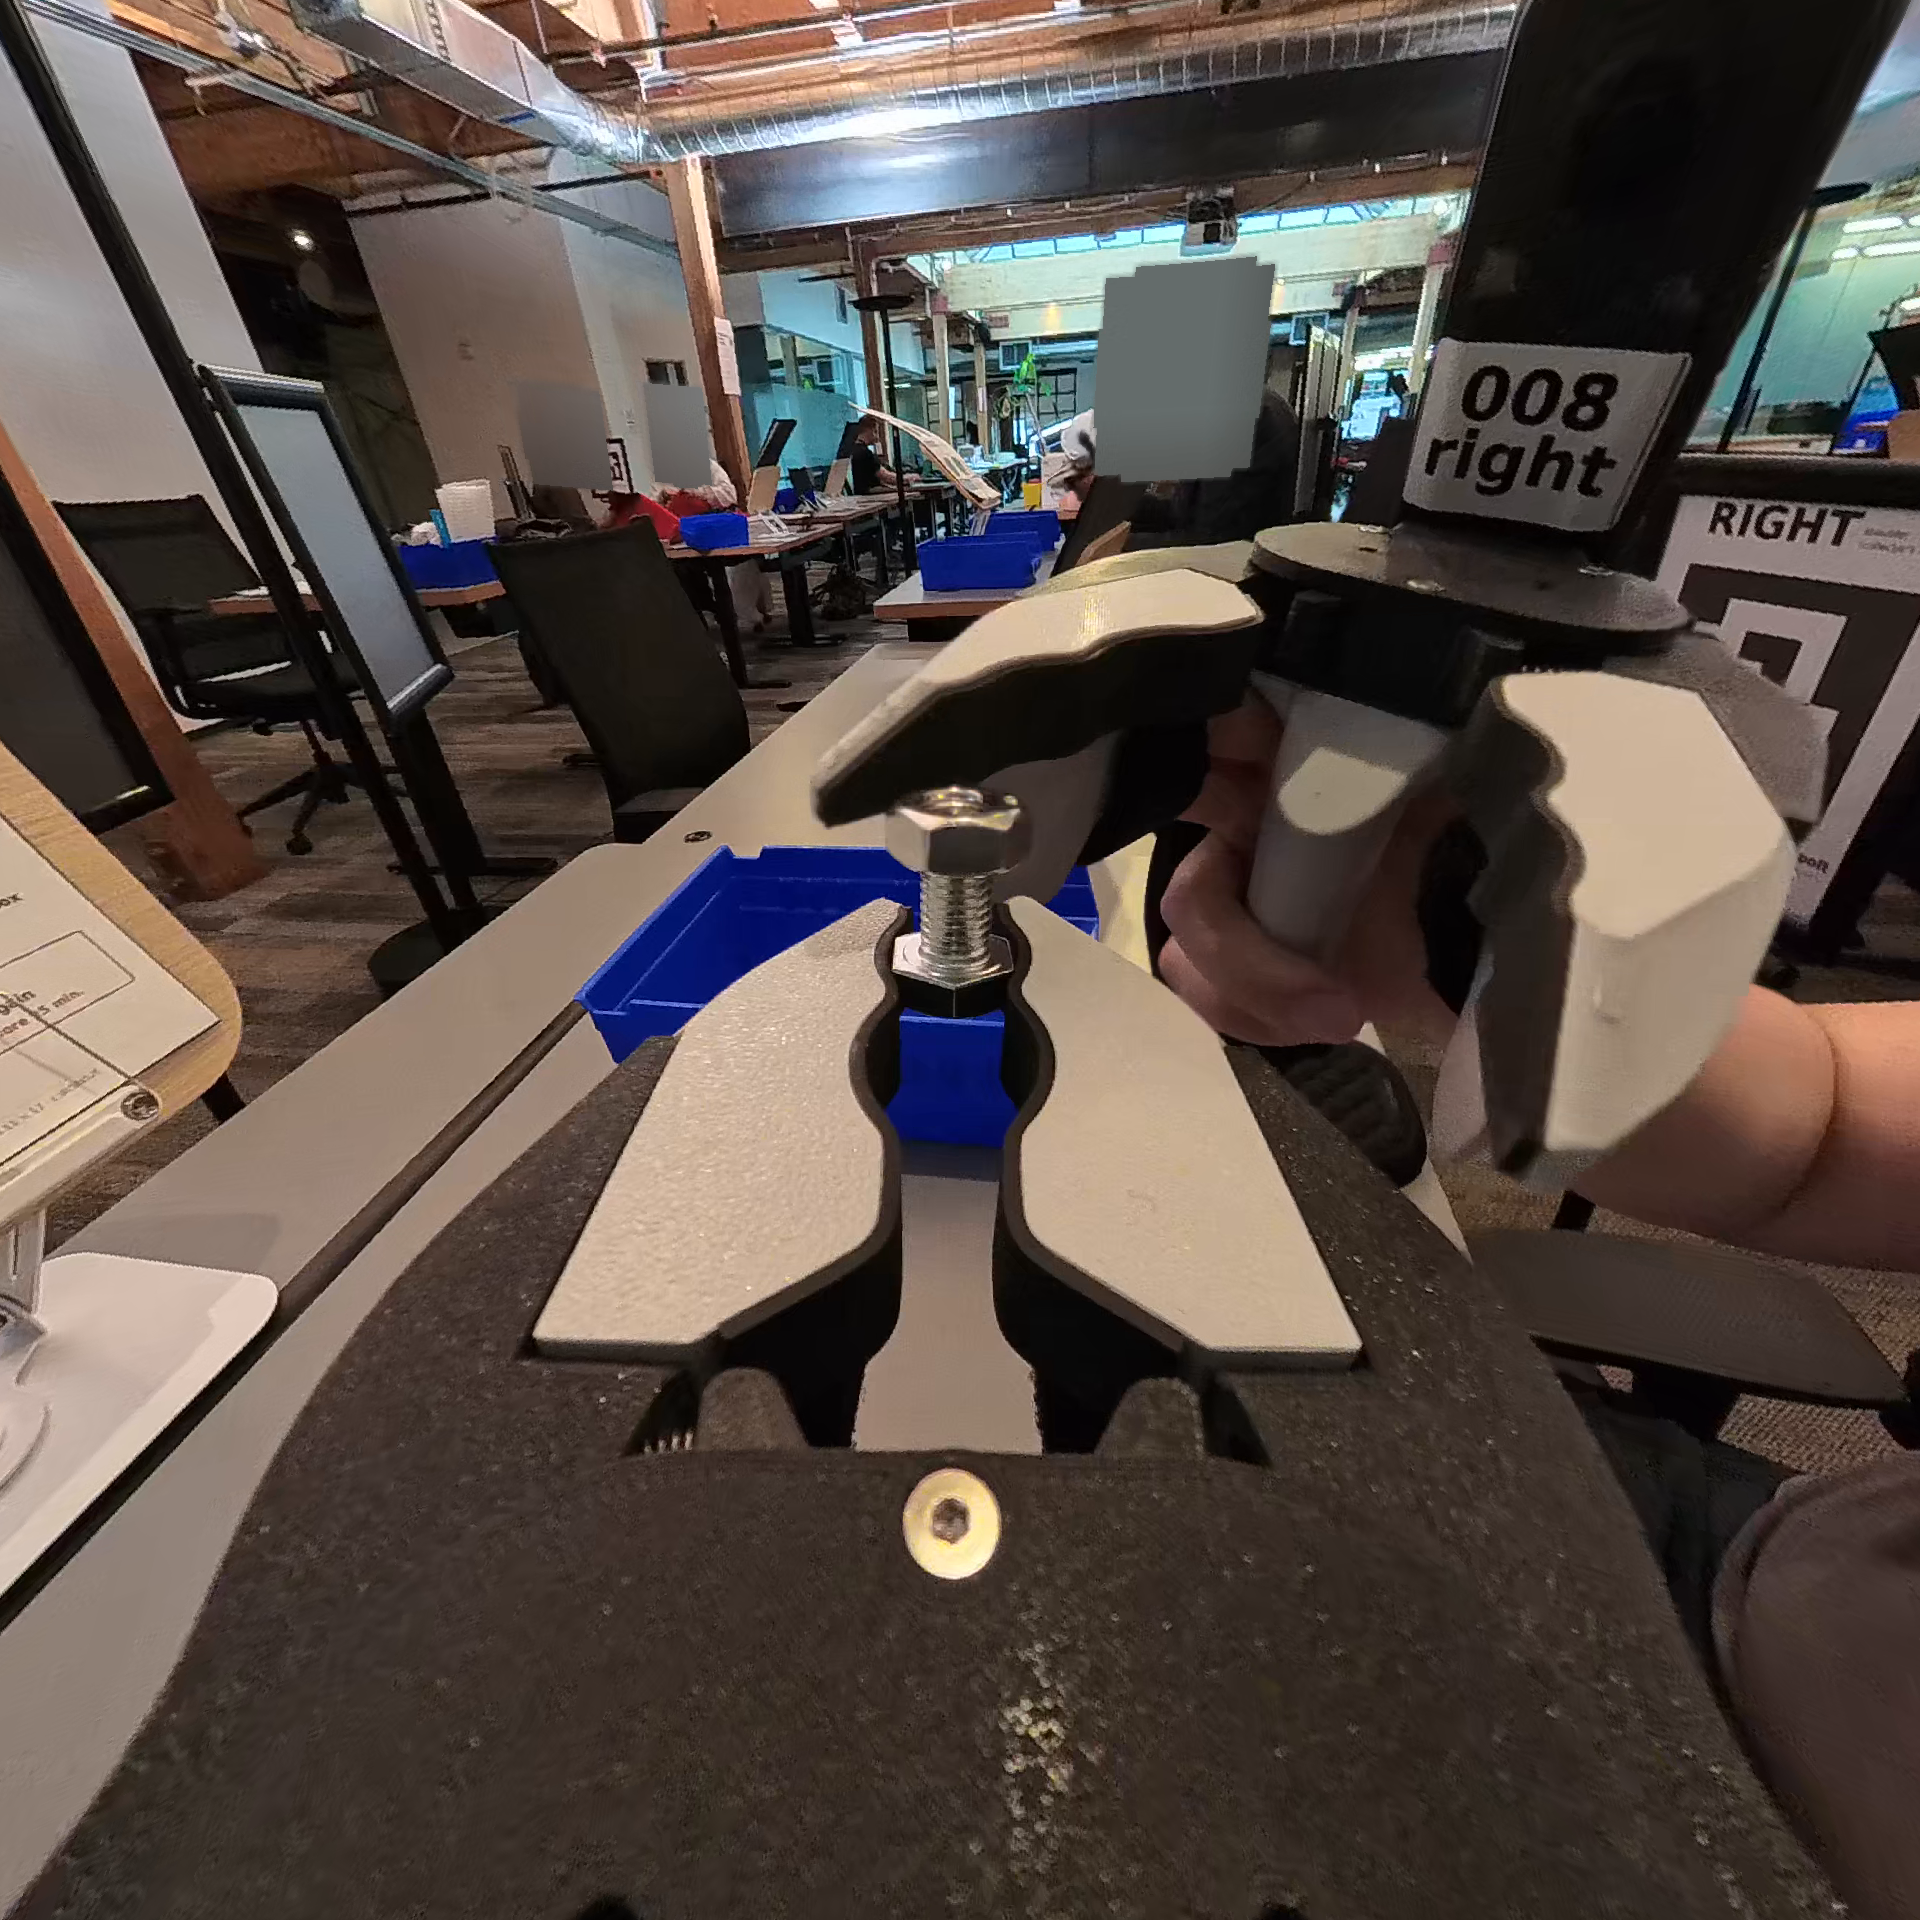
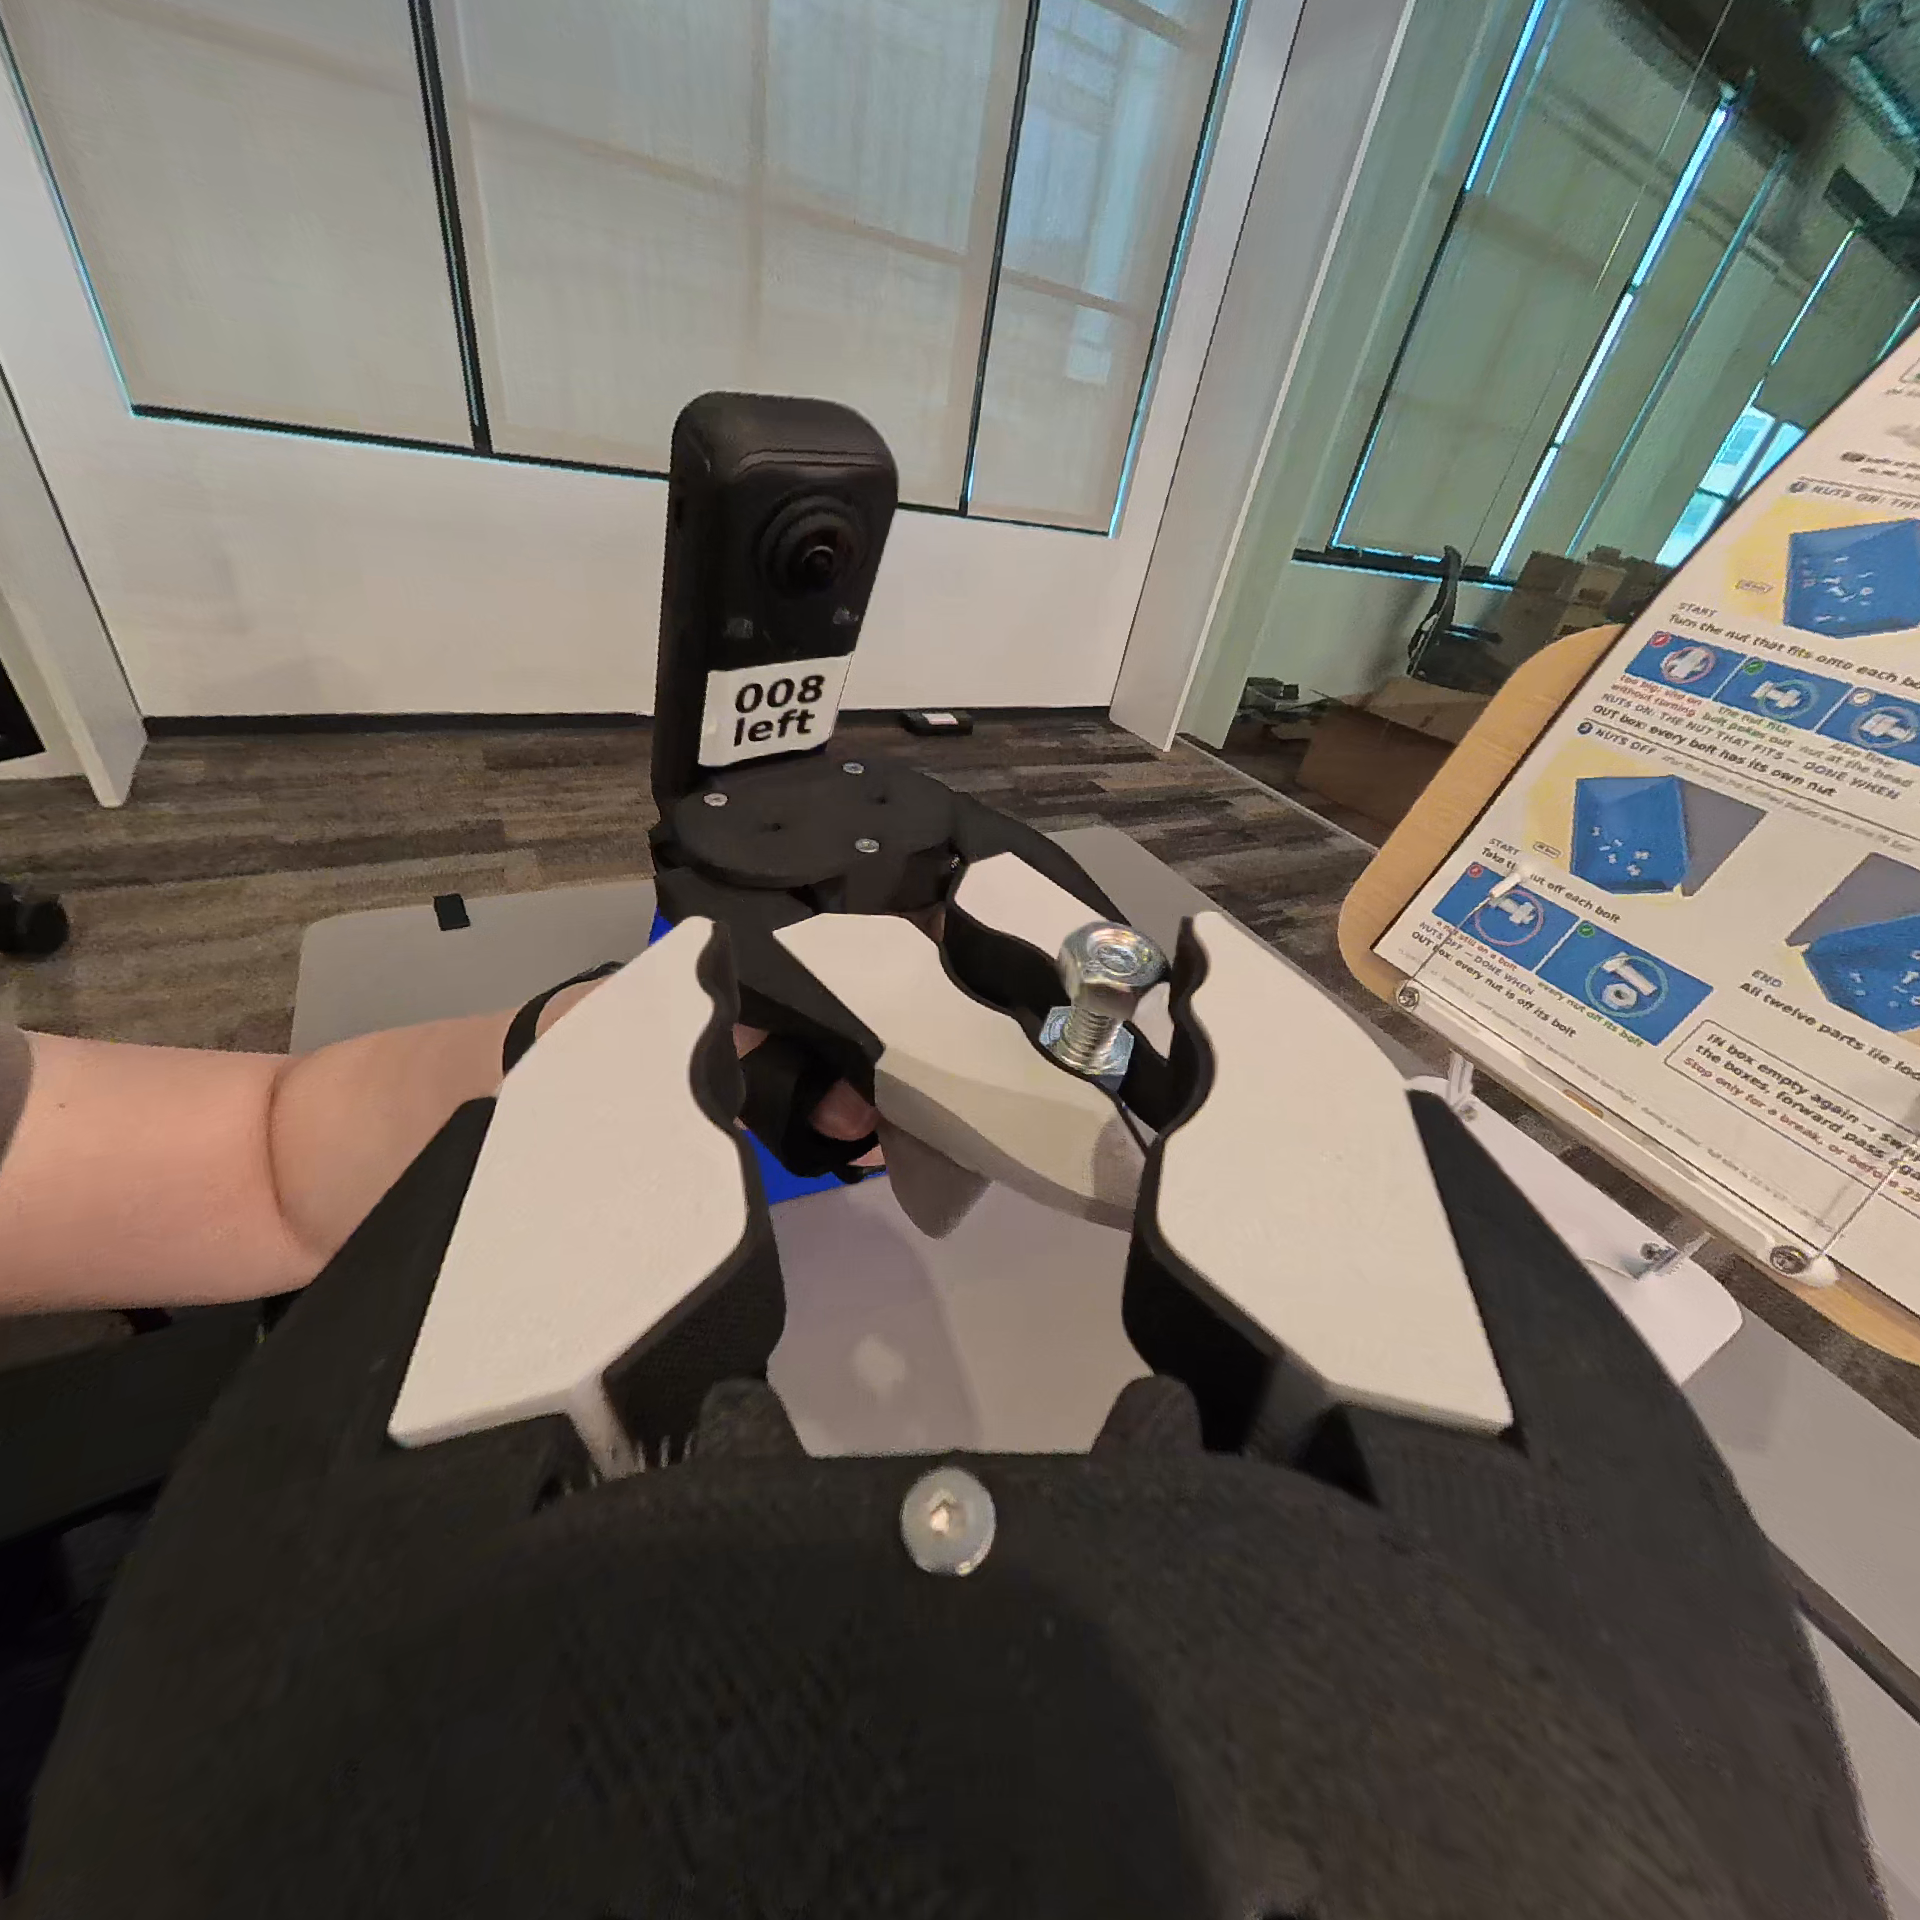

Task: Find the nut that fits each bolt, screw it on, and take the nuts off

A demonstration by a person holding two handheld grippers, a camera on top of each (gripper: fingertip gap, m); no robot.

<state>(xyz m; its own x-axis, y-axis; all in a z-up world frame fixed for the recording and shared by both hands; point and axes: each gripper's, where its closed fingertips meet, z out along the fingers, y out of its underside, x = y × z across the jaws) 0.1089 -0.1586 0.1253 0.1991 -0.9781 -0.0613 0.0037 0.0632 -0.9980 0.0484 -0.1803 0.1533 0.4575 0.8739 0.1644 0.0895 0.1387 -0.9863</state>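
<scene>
A silver bolt (image 1: 954, 894) stands upright with its hex head (image 1: 956, 826) on top and a nut (image 1: 951, 964) low on its thread. My left gripper (image 1: 956, 935) is shut on the nut and holds it above the table. My right gripper (image 1: 1174, 977) is open wide; one finger (image 1: 1039, 675) lies just behind and above the bolt head, the other finger (image 1: 1621, 904) is far to the right. In the right wrist view the bolt (image 2: 1103, 997) sits close to the right finger (image 2: 1299, 1143) of my open right gripper (image 2: 951, 956), held by the left gripper (image 2: 1101, 1070).
A blue bin (image 1: 727, 935) stands on the grey table (image 1: 416, 1091) just beyond the bolt. An instruction board on a stand (image 2: 1662, 935) is to the side; it also shows in the left wrist view (image 1: 62, 987). Chairs and other desks are farther off. My right fingertips sit around 6 cm from my left ones.
</scene>
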